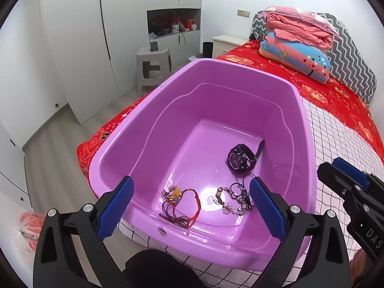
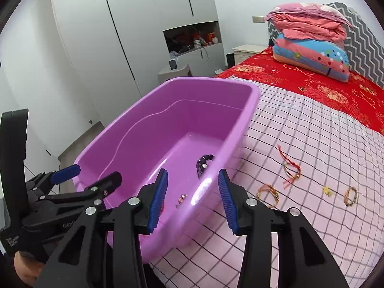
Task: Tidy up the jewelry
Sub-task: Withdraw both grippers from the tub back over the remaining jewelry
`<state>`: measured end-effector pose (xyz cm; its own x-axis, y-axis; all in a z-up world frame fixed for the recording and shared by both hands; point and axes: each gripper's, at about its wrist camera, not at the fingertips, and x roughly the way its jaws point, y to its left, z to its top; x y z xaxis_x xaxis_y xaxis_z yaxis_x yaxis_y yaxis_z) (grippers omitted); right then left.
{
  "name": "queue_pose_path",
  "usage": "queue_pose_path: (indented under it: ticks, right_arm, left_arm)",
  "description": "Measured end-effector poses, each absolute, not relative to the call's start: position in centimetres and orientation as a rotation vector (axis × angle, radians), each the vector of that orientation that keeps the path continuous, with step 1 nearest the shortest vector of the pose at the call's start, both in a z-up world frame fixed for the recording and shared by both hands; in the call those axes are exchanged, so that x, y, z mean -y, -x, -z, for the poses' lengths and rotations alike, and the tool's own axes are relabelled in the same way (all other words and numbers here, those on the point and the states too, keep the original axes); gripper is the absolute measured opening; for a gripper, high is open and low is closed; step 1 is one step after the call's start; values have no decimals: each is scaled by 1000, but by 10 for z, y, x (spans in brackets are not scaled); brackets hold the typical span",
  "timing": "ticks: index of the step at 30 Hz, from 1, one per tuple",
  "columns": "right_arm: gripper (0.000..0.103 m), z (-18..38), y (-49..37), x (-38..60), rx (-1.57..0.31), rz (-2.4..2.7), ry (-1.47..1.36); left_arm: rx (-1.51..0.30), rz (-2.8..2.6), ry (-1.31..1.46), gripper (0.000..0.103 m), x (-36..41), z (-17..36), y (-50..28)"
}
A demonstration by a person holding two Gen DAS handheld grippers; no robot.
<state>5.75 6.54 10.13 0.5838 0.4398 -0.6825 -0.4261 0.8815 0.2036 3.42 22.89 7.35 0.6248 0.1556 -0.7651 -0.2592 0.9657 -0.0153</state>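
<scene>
Both grippers hang empty over the purple tub (image 1: 148, 129), left gripper (image 1: 192, 206) jaws wide, right gripper (image 2: 192, 199) jaws half-open, seemingly because the bracelets (image 1: 204, 204) inside were dropped there for sorting.

tub (image 1: 297, 100): 1 | watch (image 1: 241, 160): 1 | bracelets in tub (image 1: 182, 204): 2 | bracelets on bed (image 2: 291, 168): 3

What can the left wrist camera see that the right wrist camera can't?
Only the left wrist view shows the red cord bracelet and the beaded bracelet lying on the tub's floor, with nothing between the open left gripper jaws.

Only the right wrist view shows jewelry not yet put away on the checked blanket: a red string bracelet, two gold bracelets and a tiny gold charm.

Both show the purple tub, the black watch inside, and the right gripper, open.
</scene>
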Motion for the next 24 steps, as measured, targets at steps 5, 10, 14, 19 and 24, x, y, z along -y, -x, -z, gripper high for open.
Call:
queue_pose_path:
  ticks: [5,10,14,19,24]
  right_arm:
    - [45,-95,-41,-37,-792,-458,-47]
    - [50,-93,-16,1,-745,-370,-30]
    - [51,-88,4,36,-721,-317,-33]
    - [52,-72,24,78,-739,-251,-53]
    - [53,-63,40,120,-747,-189,-92]
  left_arm:
    - [-878,-208,123,95,-211,-73,-28]
    - [-844,-175,90,96,-185,-82,-17]
    - [-826,-133,70,96,-160,-88,-10]
    - [-826,-65,80,96,-128,-92,-4]
    - [-821,-7,92,96,-94,-93,3]
